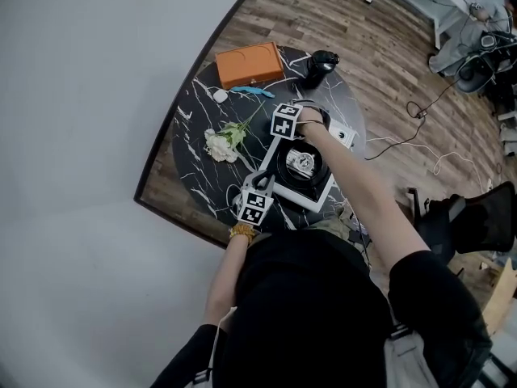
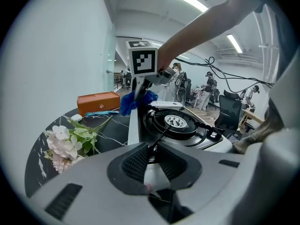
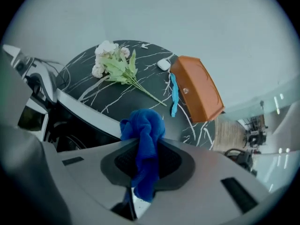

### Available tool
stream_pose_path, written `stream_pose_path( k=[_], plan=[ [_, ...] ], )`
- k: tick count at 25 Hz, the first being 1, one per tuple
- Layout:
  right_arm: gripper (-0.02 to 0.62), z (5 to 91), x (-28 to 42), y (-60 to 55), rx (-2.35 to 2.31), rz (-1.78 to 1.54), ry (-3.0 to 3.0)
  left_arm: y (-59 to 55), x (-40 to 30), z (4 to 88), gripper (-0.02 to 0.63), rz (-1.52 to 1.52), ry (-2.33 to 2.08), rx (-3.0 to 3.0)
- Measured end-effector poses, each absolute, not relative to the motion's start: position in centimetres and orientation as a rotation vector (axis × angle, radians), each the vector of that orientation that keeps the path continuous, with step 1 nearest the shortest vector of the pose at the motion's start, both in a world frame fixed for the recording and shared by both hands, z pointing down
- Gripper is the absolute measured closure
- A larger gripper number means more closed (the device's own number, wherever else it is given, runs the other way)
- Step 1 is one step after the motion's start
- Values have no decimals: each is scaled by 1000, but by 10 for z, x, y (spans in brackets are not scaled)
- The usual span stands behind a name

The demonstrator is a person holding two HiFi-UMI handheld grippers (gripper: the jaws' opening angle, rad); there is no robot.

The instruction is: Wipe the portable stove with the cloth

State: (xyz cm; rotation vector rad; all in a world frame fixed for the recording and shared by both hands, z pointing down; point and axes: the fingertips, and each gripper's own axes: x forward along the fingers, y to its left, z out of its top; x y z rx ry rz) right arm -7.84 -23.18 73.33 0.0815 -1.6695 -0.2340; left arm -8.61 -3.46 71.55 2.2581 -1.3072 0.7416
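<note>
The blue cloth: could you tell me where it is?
Right gripper view: the blue cloth is clamped in the right gripper, at the white portable stove's far edge.

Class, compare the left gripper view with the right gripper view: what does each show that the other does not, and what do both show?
Only the left gripper view: the burner head of the portable stove, the right gripper seen from outside, office chairs behind, and the left gripper clamped on the stove's edge.
Only the right gripper view: that gripper's own jaws shut on the blue cloth, and wooden floor beyond the black marbled table.
Both: the cloth, orange box, white flowers and table.
</note>
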Motion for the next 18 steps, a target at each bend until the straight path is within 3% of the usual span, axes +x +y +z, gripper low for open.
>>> stream_pose_path(
  k=[5, 13, 18],
  plan=[
    [541, 743, -95, -207, 67, -353, -1605, -37, -86, 713, 548, 722, -1301, 2249],
    [543, 736, -96, -167, 206, -243, -1829, -27, -89, 720, 537, 528, -1255, 2225],
    [545, 740, -95, -155, 184, -420, -1765, -24, -84, 719, 537, 544, -1228, 2241]
  ],
)
